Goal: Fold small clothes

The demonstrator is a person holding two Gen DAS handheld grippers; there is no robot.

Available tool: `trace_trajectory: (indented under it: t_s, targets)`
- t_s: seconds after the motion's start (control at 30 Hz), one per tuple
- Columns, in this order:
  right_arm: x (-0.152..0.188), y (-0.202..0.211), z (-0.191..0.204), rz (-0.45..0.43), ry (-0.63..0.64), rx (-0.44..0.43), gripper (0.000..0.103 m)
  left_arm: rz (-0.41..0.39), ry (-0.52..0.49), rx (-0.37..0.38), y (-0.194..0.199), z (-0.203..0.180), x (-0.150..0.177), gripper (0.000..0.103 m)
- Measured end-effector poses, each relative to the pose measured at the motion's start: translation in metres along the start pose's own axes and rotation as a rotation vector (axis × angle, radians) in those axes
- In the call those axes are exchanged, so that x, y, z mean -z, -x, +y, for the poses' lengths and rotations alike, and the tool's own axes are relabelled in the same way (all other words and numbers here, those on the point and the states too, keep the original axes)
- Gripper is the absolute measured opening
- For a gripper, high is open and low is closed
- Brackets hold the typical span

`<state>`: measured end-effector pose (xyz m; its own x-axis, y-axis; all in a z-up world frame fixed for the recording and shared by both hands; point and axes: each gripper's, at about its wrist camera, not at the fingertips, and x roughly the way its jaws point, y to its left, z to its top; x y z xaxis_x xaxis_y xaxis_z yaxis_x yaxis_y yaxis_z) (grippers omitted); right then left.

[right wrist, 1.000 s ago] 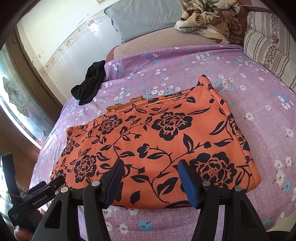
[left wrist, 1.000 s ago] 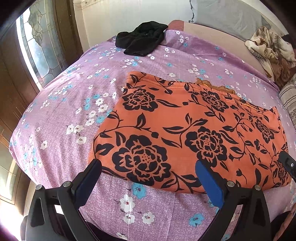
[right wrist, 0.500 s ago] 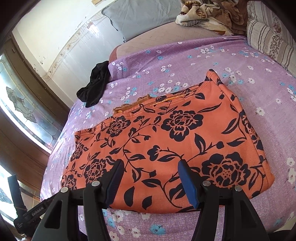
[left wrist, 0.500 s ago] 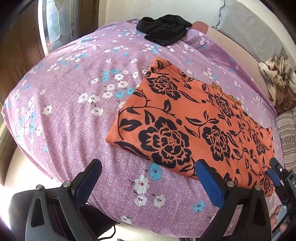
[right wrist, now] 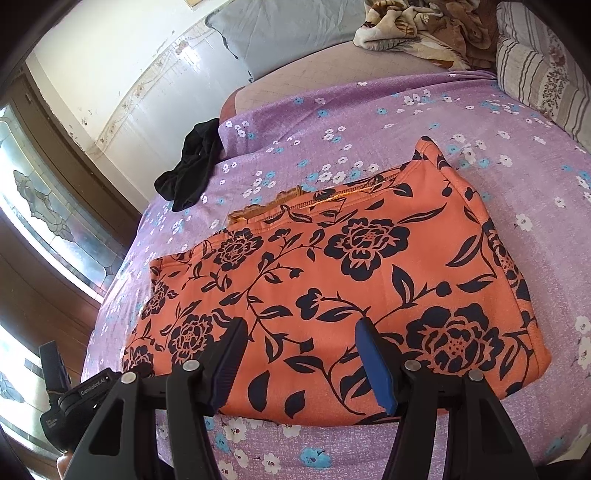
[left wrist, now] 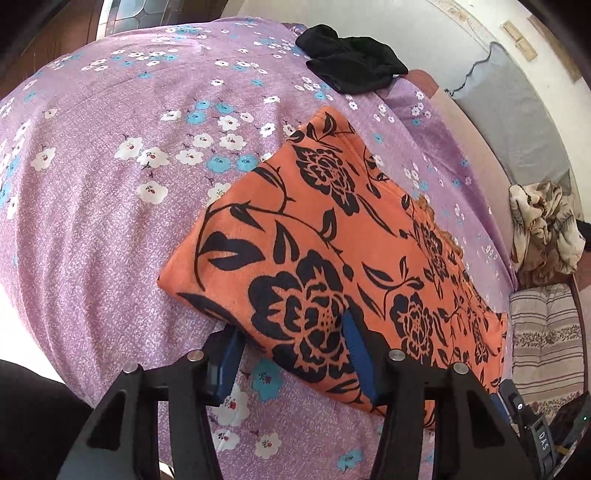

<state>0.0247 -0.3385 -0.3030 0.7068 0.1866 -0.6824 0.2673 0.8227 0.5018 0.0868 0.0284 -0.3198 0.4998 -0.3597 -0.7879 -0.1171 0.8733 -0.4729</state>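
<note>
An orange garment with black flowers (left wrist: 332, 236) lies folded flat on the purple flowered sheet (left wrist: 110, 184). My left gripper (left wrist: 291, 350) is at its near left corner; the jaws are closing with the cloth's edge between them, and the pads still stand apart. From the right wrist view the garment (right wrist: 351, 280) spreads wide. My right gripper (right wrist: 299, 350) hangs open over its near edge, holding nothing. The left gripper's body (right wrist: 74, 398) shows at the lower left there.
A black garment (left wrist: 351, 70) lies crumpled at the bed's far corner. A grey pillow (right wrist: 280, 29), a crumpled brown blanket (right wrist: 424, 26) and a striped pillow (right wrist: 543, 74) sit along the head of the bed. A glazed wooden door (right wrist: 48, 206) stands left of the bed.
My left gripper has rolled and come down onto the garment's near left corner, and its jaws have narrowed around the edge. The right gripper has stayed put.
</note>
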Motion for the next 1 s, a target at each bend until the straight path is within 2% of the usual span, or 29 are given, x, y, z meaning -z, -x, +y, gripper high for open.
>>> trace_trajectory:
  t_s: [0.07,0.2,0.27,0.3,0.37,0.4,0.5,0.57,0.6,0.7,0.73,0.77,0.87,1.0]
  targets:
    - [0.001,-0.002,0.002,0.003,0.01,0.002,0.064,-0.007,0.037,0.047,-0.001,0.002,-0.003,0.072]
    - [0.002,-0.007,0.004,0.013,0.016,0.002,0.064,-0.039,0.066,0.05,-0.009,-0.005,-0.017,0.075]
    - [0.003,-0.008,0.005,0.014,0.022,0.009,0.064,-0.053,0.038,0.04,-0.011,-0.013,-0.022,0.072]
    - [0.004,-0.01,0.005,0.016,0.024,0.012,0.064,-0.064,0.02,0.035,-0.012,-0.018,-0.023,0.067]
    - [0.004,-0.012,0.004,0.022,0.024,0.011,0.064,-0.078,-0.041,0.005,-0.015,-0.03,-0.022,0.042]
    - [0.004,-0.013,0.004,0.026,0.022,0.009,0.064,-0.084,-0.074,-0.008,-0.016,-0.035,-0.021,0.038]
    - [0.004,-0.015,0.0,0.04,-0.003,-0.006,0.064,-0.103,-0.121,-0.01,-0.018,-0.042,-0.02,0.037]
    - [0.003,-0.015,-0.003,0.052,-0.025,-0.02,0.064,-0.091,-0.107,0.014,-0.021,-0.039,-0.022,0.05]
    - [0.003,-0.014,-0.005,0.055,-0.035,-0.025,0.064,-0.088,-0.092,0.037,-0.024,-0.037,-0.024,0.052]
    - [0.002,-0.013,-0.012,0.064,-0.071,-0.04,0.064,-0.095,-0.099,0.044,-0.029,-0.035,-0.025,0.05]
    - [0.002,-0.013,-0.014,0.067,-0.082,-0.04,0.064,-0.107,-0.118,0.033,-0.028,-0.037,-0.024,0.034]
    - [0.001,-0.014,-0.016,0.071,-0.091,-0.039,0.064,-0.118,-0.15,0.02,-0.025,-0.041,-0.024,0.029]
    - [-0.01,-0.016,-0.019,0.075,-0.112,-0.055,0.064,-0.161,-0.278,0.026,-0.011,-0.063,-0.023,0.026]
    - [-0.04,-0.019,-0.029,0.095,-0.166,-0.156,0.064,-0.242,-0.537,0.037,0.013,-0.118,-0.014,0.025]
